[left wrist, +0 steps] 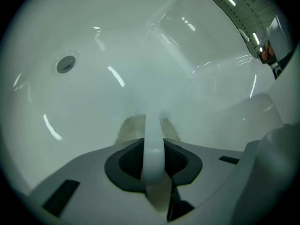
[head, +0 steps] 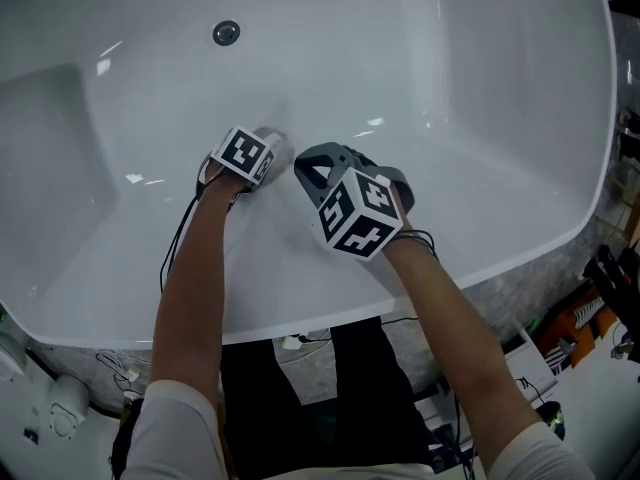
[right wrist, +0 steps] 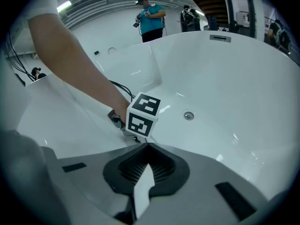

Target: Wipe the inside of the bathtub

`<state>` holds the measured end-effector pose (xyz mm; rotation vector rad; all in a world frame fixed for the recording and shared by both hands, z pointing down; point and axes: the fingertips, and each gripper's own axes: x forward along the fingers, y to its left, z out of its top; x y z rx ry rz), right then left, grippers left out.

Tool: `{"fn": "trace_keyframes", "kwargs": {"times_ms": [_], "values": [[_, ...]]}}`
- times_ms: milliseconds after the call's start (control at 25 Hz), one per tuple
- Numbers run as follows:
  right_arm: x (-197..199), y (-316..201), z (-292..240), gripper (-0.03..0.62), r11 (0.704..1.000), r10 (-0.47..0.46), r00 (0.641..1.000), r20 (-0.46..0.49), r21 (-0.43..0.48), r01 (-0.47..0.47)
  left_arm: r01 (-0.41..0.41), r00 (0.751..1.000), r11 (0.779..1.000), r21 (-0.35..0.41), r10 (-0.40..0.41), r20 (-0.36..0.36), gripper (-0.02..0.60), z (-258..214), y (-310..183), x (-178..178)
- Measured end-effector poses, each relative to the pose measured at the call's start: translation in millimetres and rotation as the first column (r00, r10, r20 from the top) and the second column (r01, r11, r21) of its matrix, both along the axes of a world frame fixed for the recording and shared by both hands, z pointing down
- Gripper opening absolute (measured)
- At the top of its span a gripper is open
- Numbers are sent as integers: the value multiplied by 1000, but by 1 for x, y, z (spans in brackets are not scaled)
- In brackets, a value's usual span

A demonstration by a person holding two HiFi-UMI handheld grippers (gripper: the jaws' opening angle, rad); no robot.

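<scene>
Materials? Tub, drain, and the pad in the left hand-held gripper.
White bathtub: glossy, sharp light reflections; probably acrylic or enamel. Round drain: grey sheen, looks metal. Pale beige wiping pad: matte, fuzzy; cloth or sponge, can't tell which.

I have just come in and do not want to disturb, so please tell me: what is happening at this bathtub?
A person leans over a white bathtub with a hand-held gripper in each hand. The left hand-held gripper is shut on a pale cloth, which lies pressed against the tub's inner surface, some way from the drain. The right hand-held gripper hangs close beside it, jaws together and nothing between them. The wiping seems to be the left side's work alone.
</scene>
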<state>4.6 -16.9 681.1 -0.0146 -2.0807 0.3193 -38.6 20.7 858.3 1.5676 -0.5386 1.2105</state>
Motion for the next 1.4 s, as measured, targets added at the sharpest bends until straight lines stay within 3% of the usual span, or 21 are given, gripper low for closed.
{"fn": "trace_keyframes", "kwargs": {"times_ms": [240, 600, 840, 1400], "values": [[67, -24, 1, 18, 999, 13, 999, -31, 34, -11, -64, 998, 998, 16, 64, -5, 95, 5, -16, 55], [172, -59, 8, 18, 998, 7, 998, -57, 55, -3, -92, 996, 996, 14, 92, -16, 95, 16, -45, 133], [180, -65, -8, 18, 997, 38, 997, -67, 63, -34, -123, 992, 992, 39, 124, -26, 95, 4, -55, 138], [232, -82, -9, 18, 990, 104, 989, -106, 111, -92, -108, 985, 993, 46, 113, -132, 95, 10, -75, 210]]}}
